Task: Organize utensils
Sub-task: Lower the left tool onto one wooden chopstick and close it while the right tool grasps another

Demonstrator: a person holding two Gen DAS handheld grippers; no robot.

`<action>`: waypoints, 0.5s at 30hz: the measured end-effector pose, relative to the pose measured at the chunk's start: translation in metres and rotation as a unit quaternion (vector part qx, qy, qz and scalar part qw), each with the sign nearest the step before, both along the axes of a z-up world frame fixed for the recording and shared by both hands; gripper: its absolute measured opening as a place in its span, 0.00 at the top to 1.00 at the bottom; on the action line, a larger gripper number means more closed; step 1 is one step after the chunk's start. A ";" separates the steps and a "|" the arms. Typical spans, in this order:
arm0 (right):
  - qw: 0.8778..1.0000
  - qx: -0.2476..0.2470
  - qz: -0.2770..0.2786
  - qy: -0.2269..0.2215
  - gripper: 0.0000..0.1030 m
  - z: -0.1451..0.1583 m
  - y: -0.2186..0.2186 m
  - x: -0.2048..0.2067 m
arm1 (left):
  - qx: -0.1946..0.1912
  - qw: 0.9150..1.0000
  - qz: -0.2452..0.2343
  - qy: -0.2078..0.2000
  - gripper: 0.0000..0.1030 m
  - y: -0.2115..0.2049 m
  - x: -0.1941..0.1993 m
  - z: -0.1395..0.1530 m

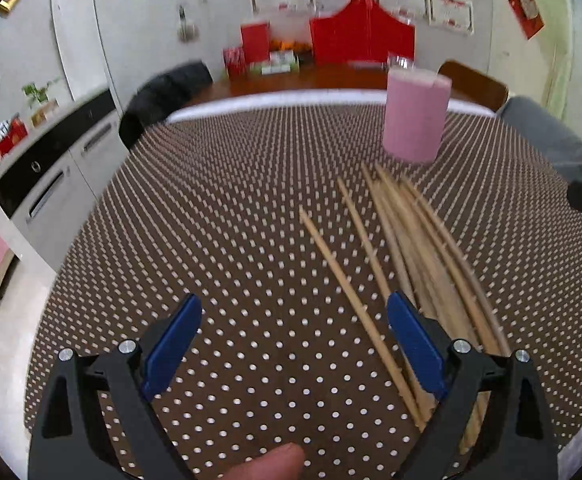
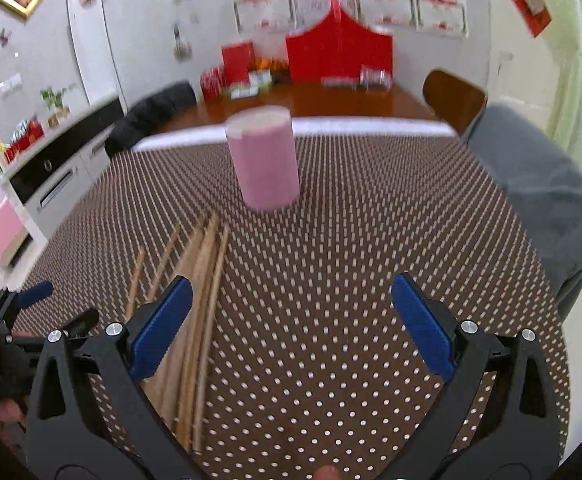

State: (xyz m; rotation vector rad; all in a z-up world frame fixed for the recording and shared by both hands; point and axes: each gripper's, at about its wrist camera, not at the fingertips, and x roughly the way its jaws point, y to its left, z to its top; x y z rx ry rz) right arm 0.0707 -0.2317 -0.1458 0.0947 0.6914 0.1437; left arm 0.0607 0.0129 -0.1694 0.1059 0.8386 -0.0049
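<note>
Left wrist view: left gripper point(image 1: 294, 316) hangs low over the polka-dot tablecloth point(image 1: 211, 220), jaws spread wide, nothing between them. Chopsticks point(image 1: 403, 256) lie loose on the cloth, fanned out, tips pointing toward the pink holder point(image 1: 415, 116), which stands upright just beyond them. One stick sits apart on the left of the pile & runs under the right blue pad. Best bet imo: drop onto that lone stick mid-length, jaws square across it, pinch firm so it won't roll or swing.

Right wrist view: right gripper point(image 2: 291, 292) also released, wide open, empty, over bare cloth w/ the pile off to its left, passing beneath its left pad. Holder is dead ahead, top open, looks empty from here but inside isn't really visible. Sticks: thin, pale wood, long, prob slippery. Frame's a bit blurred, so exact count is unclear.
</note>
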 end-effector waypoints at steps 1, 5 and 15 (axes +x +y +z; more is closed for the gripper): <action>1.000 -0.001 0.003 0.011 0.05 -0.007 0.001 0.004 | 0.001 1.000 -0.003 0.010 0.10 -0.001 0.004 -0.006; 0.999 -0.006 0.019 0.048 0.05 -0.033 0.008 0.017 | 0.023 0.999 -0.003 0.045 0.10 -0.006 0.016 -0.031; 0.990 -0.068 0.086 0.092 0.05 -0.066 0.048 0.033 | 0.034 0.999 -0.005 0.030 0.09 -0.002 0.006 -0.040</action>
